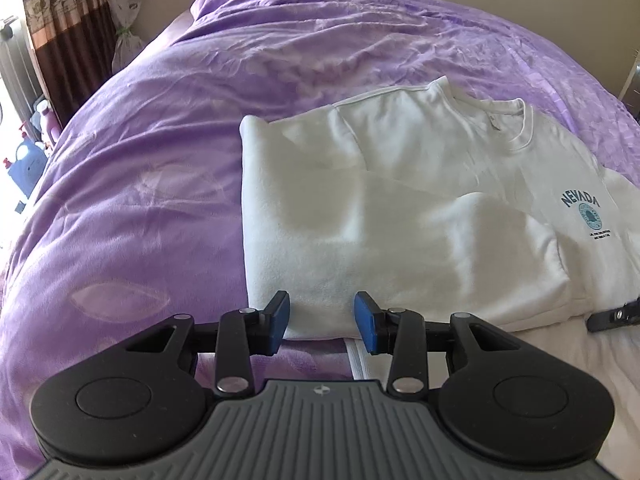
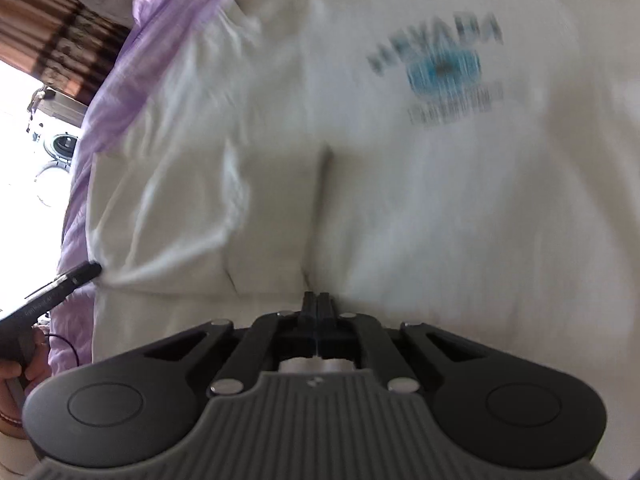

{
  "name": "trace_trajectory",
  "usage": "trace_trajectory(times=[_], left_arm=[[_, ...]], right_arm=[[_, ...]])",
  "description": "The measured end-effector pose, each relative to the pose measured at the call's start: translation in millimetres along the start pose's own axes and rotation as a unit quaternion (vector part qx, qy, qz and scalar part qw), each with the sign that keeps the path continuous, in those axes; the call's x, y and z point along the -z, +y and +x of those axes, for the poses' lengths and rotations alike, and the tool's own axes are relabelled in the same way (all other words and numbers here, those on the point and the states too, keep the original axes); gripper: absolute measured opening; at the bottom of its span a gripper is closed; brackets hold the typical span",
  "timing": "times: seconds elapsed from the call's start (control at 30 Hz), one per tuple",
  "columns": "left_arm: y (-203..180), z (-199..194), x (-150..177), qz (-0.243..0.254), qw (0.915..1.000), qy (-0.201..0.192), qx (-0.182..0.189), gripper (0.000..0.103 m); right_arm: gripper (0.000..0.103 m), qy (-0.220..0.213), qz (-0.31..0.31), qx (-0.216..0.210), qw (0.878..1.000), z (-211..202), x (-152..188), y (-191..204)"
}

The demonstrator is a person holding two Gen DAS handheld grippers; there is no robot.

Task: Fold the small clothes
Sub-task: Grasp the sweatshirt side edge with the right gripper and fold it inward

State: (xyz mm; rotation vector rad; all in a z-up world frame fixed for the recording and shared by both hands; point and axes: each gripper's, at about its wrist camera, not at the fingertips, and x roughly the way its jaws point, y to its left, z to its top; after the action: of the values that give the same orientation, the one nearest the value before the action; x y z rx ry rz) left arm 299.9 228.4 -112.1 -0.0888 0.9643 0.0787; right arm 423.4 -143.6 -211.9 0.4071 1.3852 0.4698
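On the purple bedspread (image 1: 160, 160), seen from the left wrist, a white sweatshirt (image 1: 400, 200) is lying partly folded; the left tool (image 1: 322, 322) is standing half open, its blue pads astride the garment's near edge without pinching it. From the right wrist, blurred, the right tool (image 2: 317, 300) is sitting fully closed at the sweatshirt's (image 2: 360, 200) hem; whether cloth is caught is unclear.
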Motion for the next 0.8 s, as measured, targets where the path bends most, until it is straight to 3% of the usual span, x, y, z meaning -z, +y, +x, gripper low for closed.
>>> trace_trajectory(times=[0.03,0.1,0.13,0.17,0.2,0.43,0.5,0.53,0.57,0.67,0.8], left_arm=[[0,-3,0,0.001,1.0,-0.004,0.001,0.045],[1,-9,-3,0.001,0.9999,-0.014,0.006,0.045],[2,-12,-4,0.0,0.9998,-0.021,0.005,0.045],[2,-14,-7,-0.003,0.9997,-0.025,0.003,0.045],[4,-16,-9,-0.007,0.9995,-0.03,0.003,0.045],[17,-24,-20,-0.031,0.9982,-0.051,-0.008,0.045],[22,-26,-22,-0.035,0.9977,-0.054,-0.018,0.045],[25,-26,-23,-0.04,0.9973,-0.056,-0.023,0.045],[28,-27,-24,-0.045,0.9969,-0.059,-0.026,0.045],[40,-28,-28,-0.065,0.9954,-0.065,-0.029,0.045],[52,-27,-36,-0.091,0.9928,-0.07,-0.031,0.045]], right_arm=[[0.0,-0.003,0.016,-0.012,1.0,-2,0,-4],[0.015,-0.02,0.027,-0.029,0.999,-11,-5,-5],[0.042,-0.032,0.027,-0.034,0.999,-16,-9,-3],[0.056,-0.043,0.028,-0.04,0.998,-21,-12,-2],[0.057,-0.052,0.03,-0.047,0.997,-24,-17,0],[0.052,-0.035,0.082,-0.063,0.994,9,-46,-16],[0.035,-0.033,0.083,-0.076,0.993,14,-47,-13],[0.015,-0.032,0.08,-0.077,0.993,16,-46,-10],[0.004,-0.027,0.079,-0.079,0.993,17,-46,-7],[0.003,-0.043,0.058,-0.07,0.995,6,-50,11],[0.002,-0.101,-0.031,-0.067,0.992,-41,-67,62]])
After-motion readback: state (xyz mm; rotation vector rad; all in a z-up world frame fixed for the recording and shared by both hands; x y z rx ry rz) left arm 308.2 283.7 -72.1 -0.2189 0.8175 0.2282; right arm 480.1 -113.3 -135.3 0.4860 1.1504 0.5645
